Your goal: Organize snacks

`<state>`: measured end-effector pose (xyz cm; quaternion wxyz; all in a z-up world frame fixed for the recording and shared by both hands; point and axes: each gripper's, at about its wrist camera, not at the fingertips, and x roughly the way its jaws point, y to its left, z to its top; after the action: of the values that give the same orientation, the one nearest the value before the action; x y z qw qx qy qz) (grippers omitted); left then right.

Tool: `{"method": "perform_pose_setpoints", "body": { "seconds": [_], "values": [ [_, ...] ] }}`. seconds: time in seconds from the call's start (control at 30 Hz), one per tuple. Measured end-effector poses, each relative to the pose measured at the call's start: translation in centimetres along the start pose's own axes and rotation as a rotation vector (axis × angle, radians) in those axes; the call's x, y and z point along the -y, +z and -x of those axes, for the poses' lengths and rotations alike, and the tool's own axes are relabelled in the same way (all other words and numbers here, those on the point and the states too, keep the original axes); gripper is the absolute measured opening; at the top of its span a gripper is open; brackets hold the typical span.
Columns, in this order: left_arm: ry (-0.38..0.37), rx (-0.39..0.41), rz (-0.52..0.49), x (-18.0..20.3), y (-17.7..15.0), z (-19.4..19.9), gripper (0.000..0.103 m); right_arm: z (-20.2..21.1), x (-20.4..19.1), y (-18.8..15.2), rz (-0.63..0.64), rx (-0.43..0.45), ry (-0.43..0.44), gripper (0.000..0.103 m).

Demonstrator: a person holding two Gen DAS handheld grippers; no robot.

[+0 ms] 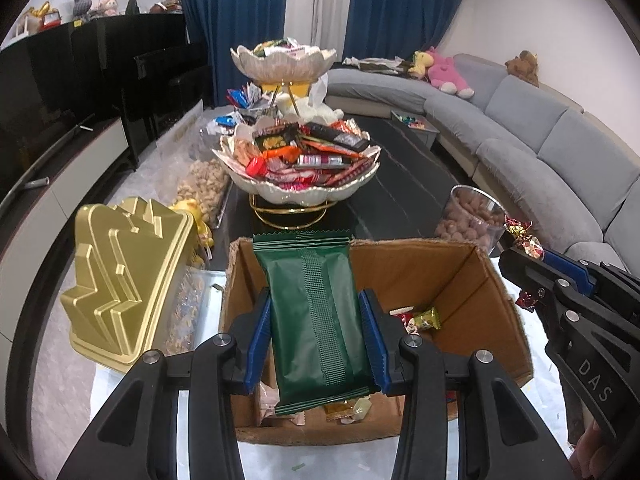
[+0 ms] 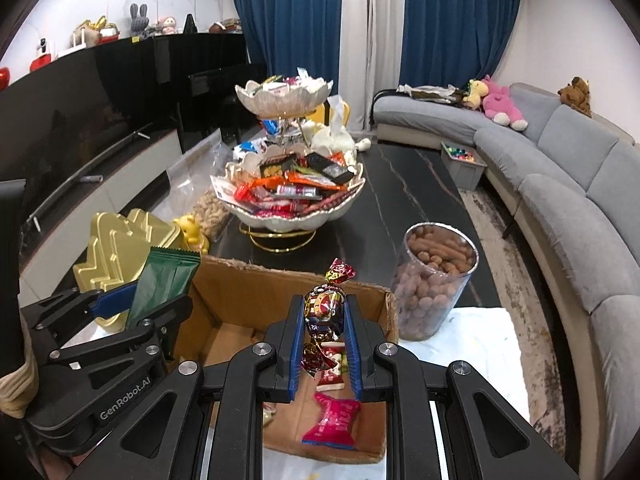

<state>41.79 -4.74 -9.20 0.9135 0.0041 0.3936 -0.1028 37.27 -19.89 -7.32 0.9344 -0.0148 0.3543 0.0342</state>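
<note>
- Left gripper clamps a green snack packet above the cardboard box.
- Right gripper, nearly shut, pinches a foil-wrapped candy over that box, near the tiered snack bowl.

Grey curved sofa along the right, bearing pink plush toy and brown plush toy; blue curtains behind; black cabinet at left, topped by grey plush rabbit.

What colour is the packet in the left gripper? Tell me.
Dark green packet, clearest in the left wrist view.
</note>
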Motion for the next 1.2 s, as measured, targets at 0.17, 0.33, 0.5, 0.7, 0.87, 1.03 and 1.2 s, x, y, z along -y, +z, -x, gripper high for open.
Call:
{"method": "perform_pose_setpoints", "body": {
  "seconds": [0.17, 0.33, 0.5, 0.7, 0.87, 1.03, 1.2],
  "values": [
    [-0.001, -0.021, -0.003, -0.2, -0.1, -0.9, 0.045, -1.3, 0.2, 0.0, 0.001, -0.028, 0.003, 0.02],
    [0.037, 0.0, -0.024, -0.1, 0.1, -0.5, 0.067, -1.3, 0.6, 0.2, -0.012, -0.026, 0.005, 0.04],
    [0.068, 0.024, -0.037, 0.0, 0.0, 0.7, 0.082, -0.5, 0.8, 0.2, -0.02, -0.005, -0.005, 0.06],
    [0.087, 0.035, -0.033, -0.1, -0.3, 2.2, 0.092, 0.8, 1.0, 0.1, -0.032, 0.007, -0.021, 0.067],
    [0.111, 0.044, -0.038, 0.0, -0.5, 4.0, 0.093, 2.5, 1.1, 0.1, -0.047, 0.019, -0.032, 0.067],
    [0.127, 0.056, -0.031, 0.1, -0.7, 6.1, 0.093, 4.7, 0.9, -0.1, -0.05, 0.037, -0.035, 0.067],
    [0.131, 0.082, -0.031, 0.3, -0.9, 8.3, 0.093, 7.2, 0.6, -0.4, -0.04, 0.064, -0.046, 0.071]
  ]
}}
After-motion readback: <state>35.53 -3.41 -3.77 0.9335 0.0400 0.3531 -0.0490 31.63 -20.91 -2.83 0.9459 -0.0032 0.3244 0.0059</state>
